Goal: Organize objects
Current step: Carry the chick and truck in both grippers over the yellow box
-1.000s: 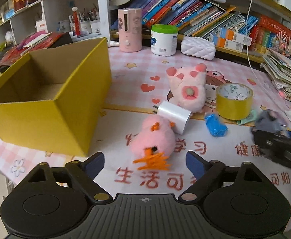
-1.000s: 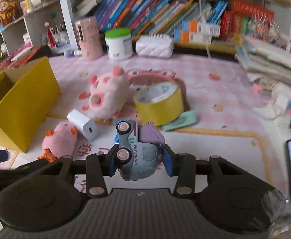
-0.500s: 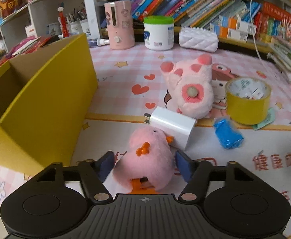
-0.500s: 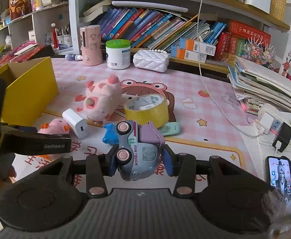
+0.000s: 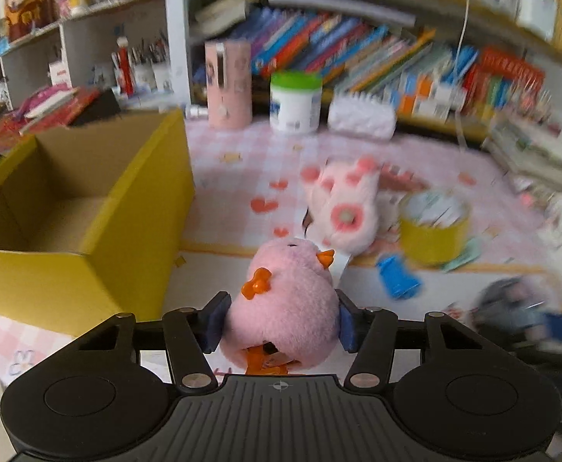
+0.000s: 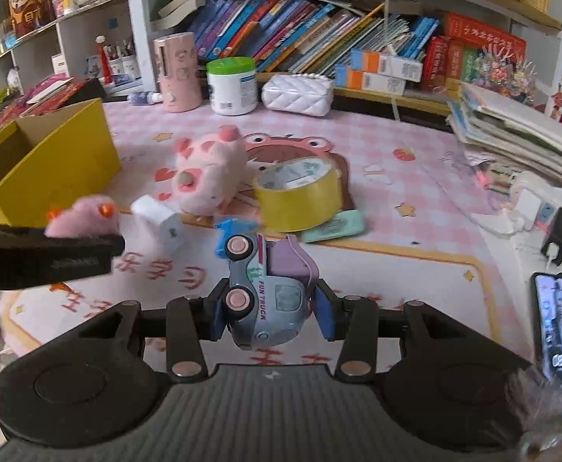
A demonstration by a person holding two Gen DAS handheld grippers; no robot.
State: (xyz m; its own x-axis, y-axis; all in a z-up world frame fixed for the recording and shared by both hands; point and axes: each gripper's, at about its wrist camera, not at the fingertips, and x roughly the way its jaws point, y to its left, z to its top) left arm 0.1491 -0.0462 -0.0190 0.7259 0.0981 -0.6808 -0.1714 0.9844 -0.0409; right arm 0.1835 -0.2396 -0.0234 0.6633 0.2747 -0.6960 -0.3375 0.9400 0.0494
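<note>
My left gripper (image 5: 279, 325) is shut on a pink plush chick (image 5: 285, 308) with orange beak and feet, held above the mat; the chick also shows in the right wrist view (image 6: 84, 217). An open yellow cardboard box (image 5: 127, 208) stands to its left. My right gripper (image 6: 271, 317) is shut on a blue and purple toy truck (image 6: 269, 288) above the mat. A pink plush pig (image 6: 208, 171), a white charger (image 6: 158, 219), a yellow tape roll (image 6: 298, 196) and a small blue object (image 5: 396, 279) lie on the mat.
A pink dispenser (image 6: 177, 73), a green-lidded white jar (image 6: 233, 86) and a white quilted pouch (image 6: 298, 92) stand at the back before shelves of books. Stacked magazines (image 6: 519, 131) and a phone (image 6: 558, 323) lie at the right. A mint card (image 6: 335, 225) lies by the tape.
My left gripper closed on the pink chick and lifted it off the mat. My right gripper still holds the toy truck and has shifted little.
</note>
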